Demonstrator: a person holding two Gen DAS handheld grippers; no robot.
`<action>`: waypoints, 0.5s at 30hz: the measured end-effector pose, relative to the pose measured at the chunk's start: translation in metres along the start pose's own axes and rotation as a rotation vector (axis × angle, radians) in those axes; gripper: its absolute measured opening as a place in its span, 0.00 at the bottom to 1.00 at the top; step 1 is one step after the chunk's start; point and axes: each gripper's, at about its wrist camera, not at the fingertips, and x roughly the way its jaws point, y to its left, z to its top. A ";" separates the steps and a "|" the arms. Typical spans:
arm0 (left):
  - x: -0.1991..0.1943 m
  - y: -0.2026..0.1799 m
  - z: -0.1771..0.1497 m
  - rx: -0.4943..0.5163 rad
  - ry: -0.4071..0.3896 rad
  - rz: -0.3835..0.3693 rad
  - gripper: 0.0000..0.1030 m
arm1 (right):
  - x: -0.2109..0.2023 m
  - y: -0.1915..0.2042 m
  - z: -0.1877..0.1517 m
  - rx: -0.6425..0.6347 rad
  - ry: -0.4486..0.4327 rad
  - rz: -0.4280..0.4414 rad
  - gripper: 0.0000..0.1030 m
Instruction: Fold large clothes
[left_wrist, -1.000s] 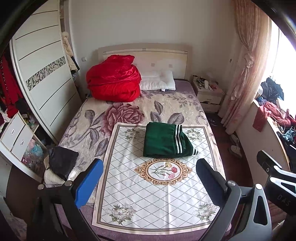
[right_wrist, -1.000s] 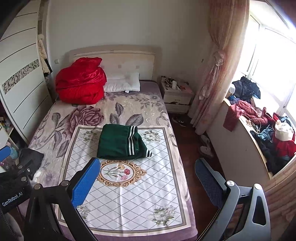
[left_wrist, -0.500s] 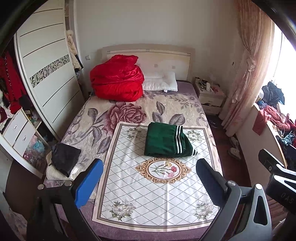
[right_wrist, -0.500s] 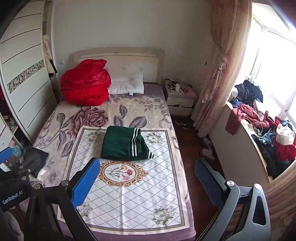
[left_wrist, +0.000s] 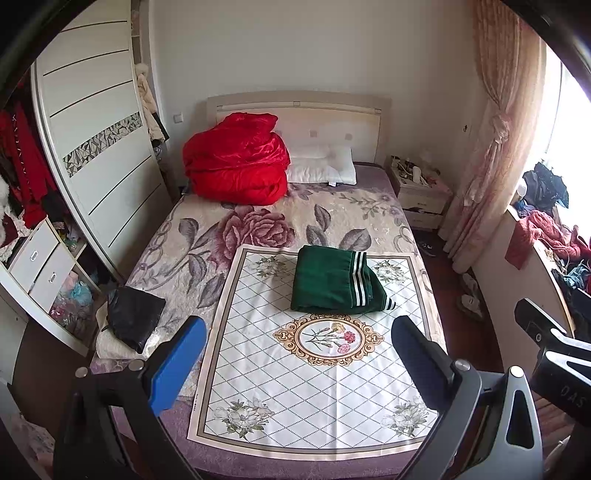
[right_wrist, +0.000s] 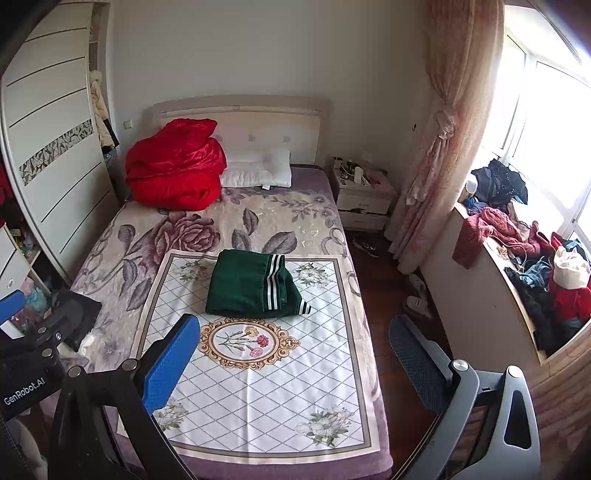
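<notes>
Bed (left_wrist: 192, 236) fills both views, floral bedspread, patterned white mat (left_wrist: 317, 354) spread over its near half. Red quilt (left_wrist: 236, 162) bundled at the headboard, left side, white pillow (left_wrist: 321, 168) just beside it. Clothes pile (right_wrist: 524, 258) heaped on the window ledge on the right, well apart from the bed.

Green garment (left_wrist: 334, 280) with white stripes sits folded on the far part of the mat, just beyond the flower medallion (left_wrist: 327, 338). Its long axis looks to run roughly across the bed, though the bundle is nearly square. Fold looks done, judging by the compact shape.

Left gripper (left_wrist: 295, 363) hovers above the foot of the bed, jaws spread wide, nothing held; garment lies straight ahead, slightly right of centre. Right gripper (right_wrist: 293, 360) likewise wide apart and empty; garment ahead and left of its centre. Neither touches cloth. Left looks a bit nearer, not by much.
</notes>
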 end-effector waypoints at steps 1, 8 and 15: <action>0.000 -0.001 0.000 0.002 -0.001 0.000 0.99 | 0.001 0.000 0.002 -0.002 0.001 0.001 1.00; -0.004 -0.004 0.001 0.009 -0.003 -0.008 0.99 | -0.003 0.000 0.001 -0.002 0.000 -0.002 1.00; -0.009 -0.005 0.002 0.015 -0.009 -0.009 0.99 | -0.009 -0.003 -0.001 -0.003 -0.002 -0.009 1.00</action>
